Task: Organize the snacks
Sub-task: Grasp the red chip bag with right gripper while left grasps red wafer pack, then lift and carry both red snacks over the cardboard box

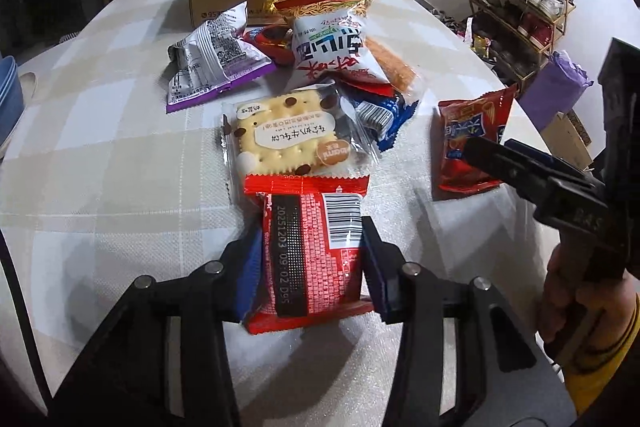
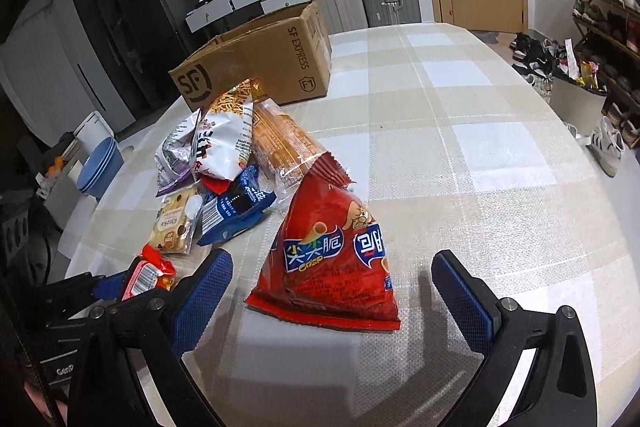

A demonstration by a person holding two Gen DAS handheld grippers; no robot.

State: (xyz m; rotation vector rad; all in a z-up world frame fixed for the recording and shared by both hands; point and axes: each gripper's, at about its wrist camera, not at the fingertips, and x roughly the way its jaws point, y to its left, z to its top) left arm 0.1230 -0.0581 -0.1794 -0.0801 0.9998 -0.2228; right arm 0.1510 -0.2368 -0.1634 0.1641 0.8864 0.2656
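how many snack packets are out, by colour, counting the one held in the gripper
red: 3 (small red packet, red crisp bag, buried red packet)
blue: 1 (blue packet)
purple: 1 (purple packet)
white: 1 (noodle bag)
cream: 1 (cracker packet)
orange: 1 (orange biscuit pack)
total: 8, the pile may hide more

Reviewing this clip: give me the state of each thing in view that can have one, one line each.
Left tool: shut on the red barcode packet.
Red barcode packet: gripped, lying on the table.
Right tool: open, astride the red crisp bag, not touching.
Red crisp bag: sealed, lying flat.
Cardboard box: open-topped, upright.
Cracker pack: sealed, flat.
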